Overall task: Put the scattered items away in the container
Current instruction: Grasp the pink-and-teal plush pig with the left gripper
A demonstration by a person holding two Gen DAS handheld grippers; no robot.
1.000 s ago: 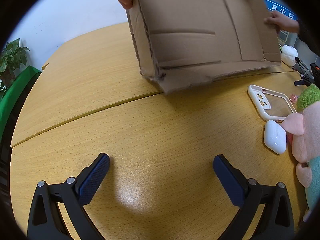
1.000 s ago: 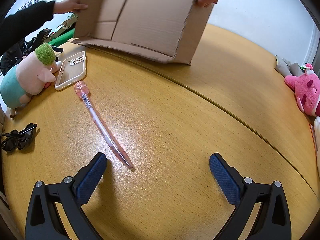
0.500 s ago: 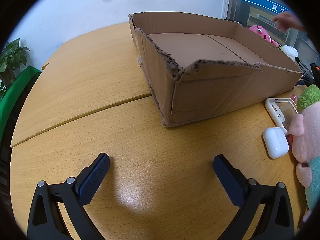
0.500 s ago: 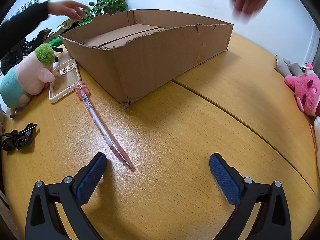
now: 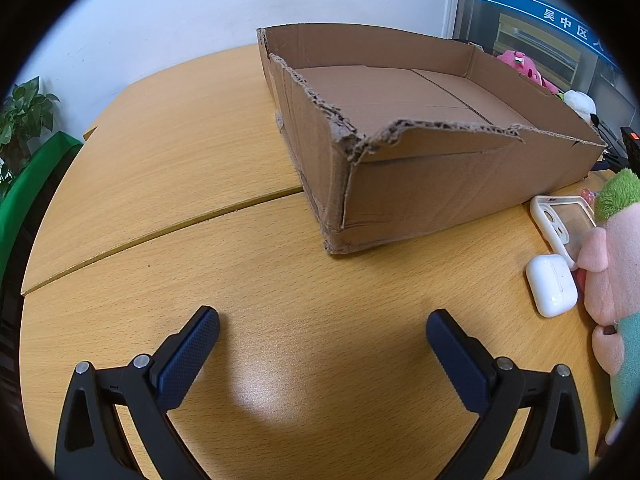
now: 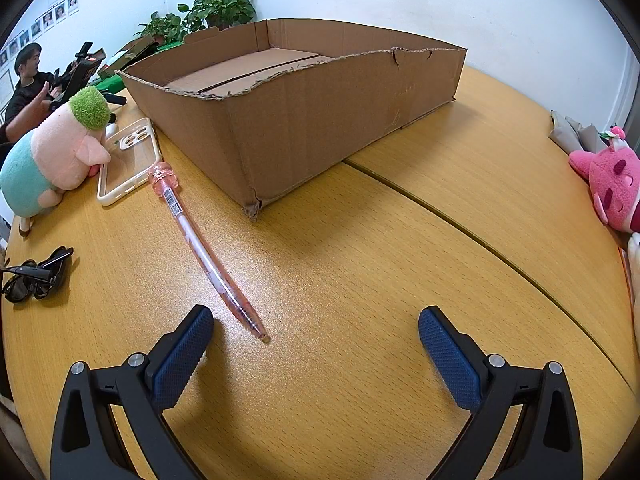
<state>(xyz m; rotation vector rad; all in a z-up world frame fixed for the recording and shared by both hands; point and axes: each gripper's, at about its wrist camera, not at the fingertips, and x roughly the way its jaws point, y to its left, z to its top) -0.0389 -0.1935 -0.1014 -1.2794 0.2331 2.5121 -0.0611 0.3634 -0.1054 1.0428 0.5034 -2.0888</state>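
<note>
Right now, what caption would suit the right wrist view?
Open right hand-held gripper above a pink pen, beside an empty cardboard box on a wooden table.

We see a wooden table (image 6: 400, 280) crossed by a seam. At ten o'clock in the right wrist view sits a person (image 6: 24, 92) in black, with potted plants (image 6: 208, 10) at eleven o'clock against the white wall (image 6: 440, 0) and small photos (image 6: 48, 18) pinned further left. At three o'clock a pink plush (image 6: 612, 184) lies at the table's edge. In the left wrist view a blue sign (image 5: 560, 20) hangs at one o'clock.
</note>
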